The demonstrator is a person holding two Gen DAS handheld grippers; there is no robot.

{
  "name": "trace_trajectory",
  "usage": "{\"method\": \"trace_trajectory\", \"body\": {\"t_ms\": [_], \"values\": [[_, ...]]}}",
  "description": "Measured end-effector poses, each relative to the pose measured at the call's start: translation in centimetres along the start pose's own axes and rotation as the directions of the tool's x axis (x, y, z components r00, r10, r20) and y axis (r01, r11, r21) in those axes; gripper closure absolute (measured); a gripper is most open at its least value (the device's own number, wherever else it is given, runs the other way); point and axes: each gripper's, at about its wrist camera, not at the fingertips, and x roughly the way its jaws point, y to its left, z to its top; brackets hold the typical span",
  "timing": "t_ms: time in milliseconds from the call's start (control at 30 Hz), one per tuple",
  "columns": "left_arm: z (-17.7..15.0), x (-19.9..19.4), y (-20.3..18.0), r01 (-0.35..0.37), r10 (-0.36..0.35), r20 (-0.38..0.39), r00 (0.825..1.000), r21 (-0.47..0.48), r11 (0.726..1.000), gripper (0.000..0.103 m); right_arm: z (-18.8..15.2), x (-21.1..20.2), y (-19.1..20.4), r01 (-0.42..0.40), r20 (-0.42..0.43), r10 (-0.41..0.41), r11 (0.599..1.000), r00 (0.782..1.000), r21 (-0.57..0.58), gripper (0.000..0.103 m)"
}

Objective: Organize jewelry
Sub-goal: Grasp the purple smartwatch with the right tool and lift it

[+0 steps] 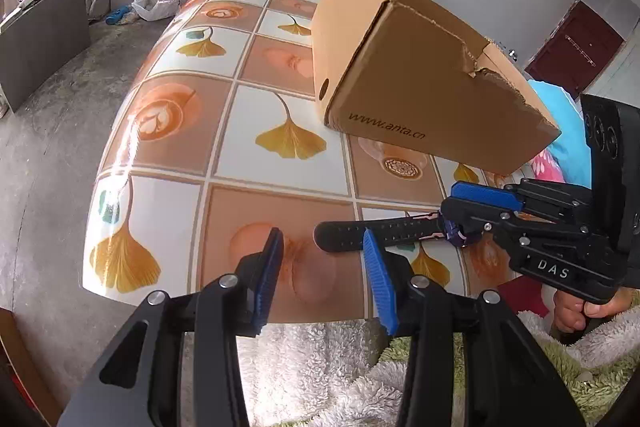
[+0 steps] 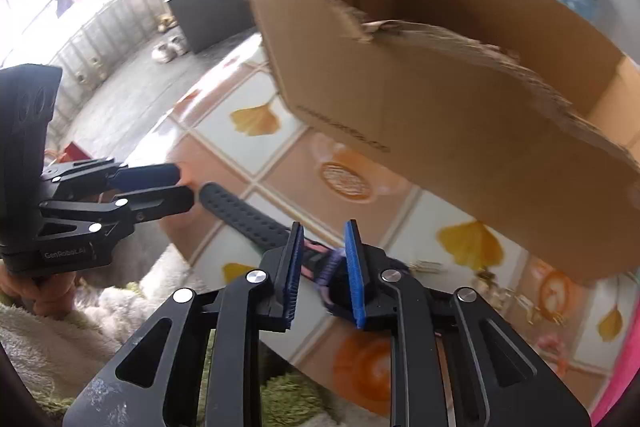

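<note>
Counting what the two wrist views show: two grippers, one watch, one cardboard box, one table. On the right gripper [image 1: 460,223] the blue-padded fingers are clamped on the watch [image 1: 376,229] at its body, where a purple part shows between the pads; the right wrist view confirms this, with the watch body pinched between the two pads and some pink on the band next to them. One black perforated strap sticks out sideways from the grip, above the near edge of the table [image 1: 280,107]; whether its tip touches the tabletop cannot be told. The left gripper [image 1: 324,275] has its two blue pads apart with nothing between them; the strap's free end lies just beyond them in the left wrist view.

Covering the table is a cloth of tiles, with yellow ginkgo leaves alternating with orange latte-art cups. One open cardboard box [image 1: 420,75] with torn top edges stands on the far right part of the table, well beyond the watch.

Readable writing: "www.anta.cn" on the box's side, "DAS" on the right gripper's body in the left wrist view, and "GenRobot.AI" on the left gripper's body in the right wrist view
</note>
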Motion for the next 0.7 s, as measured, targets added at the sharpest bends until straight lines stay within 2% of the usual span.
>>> {"method": "trace_trajectory", "body": {"t_ms": [133,433,567,700], "values": [[-0.1,0.6,0.0,0.007,-0.008,-0.022,1.0,-0.013,1.0,0.062,-1.1,-0.6,-1.4,0.057,0.023,-0.058,0.997,0.998,0.056,0.088],[0.2,1.1,0.2,0.091,-0.094,-0.029,0.995,-0.097,0.991,0.063,-1.0,0.0,-1.5,0.051,0.044,-0.053,0.997,0.998,0.063,0.088],[0.3,1.0,1.0,0.138,-0.142,-0.008,0.99,-0.175,0.975,0.064,-1.5,-0.2,-1.6,0.038,0.054,-0.042,0.997,0.998,0.074,0.088],[0.4,0.1,1.4,0.22,-0.213,0.057,0.975,-0.215,0.951,0.064,-1.9,-0.4,-2.4,0.02,0.061,-0.025,0.996,0.998,0.088,0.088]]}}
